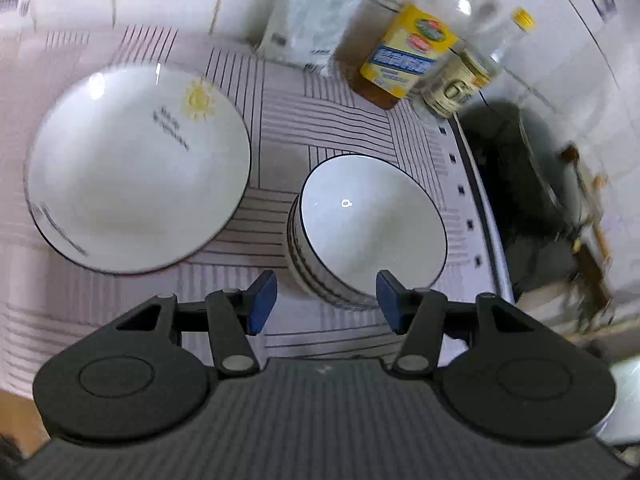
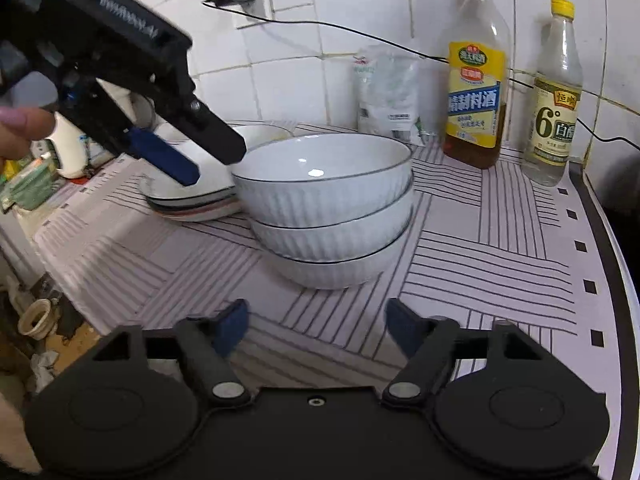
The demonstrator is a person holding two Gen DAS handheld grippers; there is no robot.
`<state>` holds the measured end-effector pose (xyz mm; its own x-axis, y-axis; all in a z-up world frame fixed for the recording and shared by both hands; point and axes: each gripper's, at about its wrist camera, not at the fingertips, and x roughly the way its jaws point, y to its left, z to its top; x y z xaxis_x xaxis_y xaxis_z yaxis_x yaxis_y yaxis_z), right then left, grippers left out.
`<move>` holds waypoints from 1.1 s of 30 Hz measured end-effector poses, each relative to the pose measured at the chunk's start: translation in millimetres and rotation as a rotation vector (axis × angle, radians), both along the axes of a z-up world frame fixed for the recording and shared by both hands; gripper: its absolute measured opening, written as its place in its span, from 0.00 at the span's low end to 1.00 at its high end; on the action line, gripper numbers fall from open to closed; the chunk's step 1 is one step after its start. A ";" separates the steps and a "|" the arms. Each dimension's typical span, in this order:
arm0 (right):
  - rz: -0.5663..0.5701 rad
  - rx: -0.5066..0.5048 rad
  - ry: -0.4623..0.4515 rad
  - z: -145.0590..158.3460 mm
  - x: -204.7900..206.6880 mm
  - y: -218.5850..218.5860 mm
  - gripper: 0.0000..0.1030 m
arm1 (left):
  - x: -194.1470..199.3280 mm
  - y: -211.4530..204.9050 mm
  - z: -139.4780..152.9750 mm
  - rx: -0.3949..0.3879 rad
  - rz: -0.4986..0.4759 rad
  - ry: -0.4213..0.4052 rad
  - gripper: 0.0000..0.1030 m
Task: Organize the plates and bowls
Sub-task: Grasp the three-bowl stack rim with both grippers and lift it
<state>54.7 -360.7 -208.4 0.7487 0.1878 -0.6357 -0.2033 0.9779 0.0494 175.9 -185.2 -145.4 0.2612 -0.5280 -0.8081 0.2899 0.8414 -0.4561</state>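
Right tongs (image 2: 316,330) gape just before stacked bowls (image 2: 324,208)

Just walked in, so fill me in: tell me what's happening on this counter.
A person is tidying dishes with two handheld grippers. Three white bowls sit stacked beside a stack of plates. The left gripper and right gripper are both open and empty, just short of the bowls.
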 end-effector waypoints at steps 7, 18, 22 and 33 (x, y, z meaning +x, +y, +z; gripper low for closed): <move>-0.024 -0.036 -0.059 -26.3 30.4 -0.4 0.89 | 15.3 -9.9 -38.1 -0.043 0.040 0.089 0.52; -0.019 0.007 -0.109 -43.9 59.2 9.0 0.93 | 32.0 -19.0 -53.0 0.012 0.023 0.080 0.35; -0.014 0.002 -0.107 -43.7 57.3 11.1 0.92 | 32.9 -18.7 -56.7 0.005 0.029 0.073 0.35; -0.069 0.059 -0.088 -42.1 66.7 7.1 0.95 | 24.4 -35.1 -53.1 0.049 -0.003 -0.054 0.38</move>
